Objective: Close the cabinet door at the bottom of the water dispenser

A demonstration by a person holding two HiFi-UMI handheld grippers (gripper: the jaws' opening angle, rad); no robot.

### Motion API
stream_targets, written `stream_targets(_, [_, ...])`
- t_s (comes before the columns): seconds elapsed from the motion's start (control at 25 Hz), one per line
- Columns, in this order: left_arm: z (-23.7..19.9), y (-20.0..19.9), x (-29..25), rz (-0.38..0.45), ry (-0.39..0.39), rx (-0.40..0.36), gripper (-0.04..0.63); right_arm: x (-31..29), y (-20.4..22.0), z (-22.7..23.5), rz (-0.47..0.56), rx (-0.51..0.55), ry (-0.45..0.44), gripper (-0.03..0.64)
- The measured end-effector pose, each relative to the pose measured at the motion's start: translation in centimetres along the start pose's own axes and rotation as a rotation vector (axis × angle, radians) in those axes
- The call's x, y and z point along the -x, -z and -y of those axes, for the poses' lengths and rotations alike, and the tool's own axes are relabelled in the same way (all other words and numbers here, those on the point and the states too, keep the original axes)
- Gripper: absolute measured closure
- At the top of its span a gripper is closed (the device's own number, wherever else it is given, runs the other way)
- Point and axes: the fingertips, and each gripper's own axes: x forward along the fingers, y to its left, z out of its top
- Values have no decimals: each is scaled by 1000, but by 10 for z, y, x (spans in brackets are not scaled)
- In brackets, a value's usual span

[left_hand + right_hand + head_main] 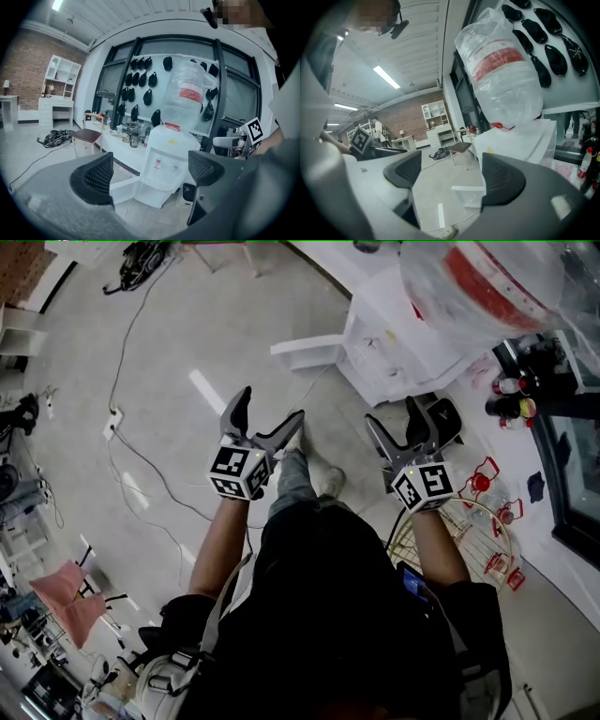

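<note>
The white water dispenser (412, 343) stands ahead at the upper right, a clear bottle with a red label (487, 277) on top. Its bottom cabinet door (309, 351) swings open to the left. In the left gripper view the dispenser (166, 161) shows between the jaws, with the open door (125, 188) low at its left. In the right gripper view the door (468, 196) appears below the bottle (501, 70). My left gripper (267, 423) and right gripper (396, 425) are both open, empty, held in the air short of the dispenser.
A power strip with cables (112, 423) lies on the floor at left. A wire rack with red clips (478, 521) sits at right beside a black-framed window (572, 474). A small black box (448, 423) stands by the dispenser's base. A chair (86, 137) stands farther off.
</note>
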Motion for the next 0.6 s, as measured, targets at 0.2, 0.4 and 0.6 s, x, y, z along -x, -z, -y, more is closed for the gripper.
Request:
stream_targets(0.2, [-36, 8, -25, -56, 17, 14, 97, -35, 8, 0, -32, -7, 12, 252])
stream_targets(0.4, [-84, 28, -61, -135, 33, -5, 97, -83, 27, 6, -81, -32, 41, 252])
stream_targets(0.6, [-132, 57, -98, -213, 54, -17, 97, -138, 53, 6, -125, -26, 49, 255])
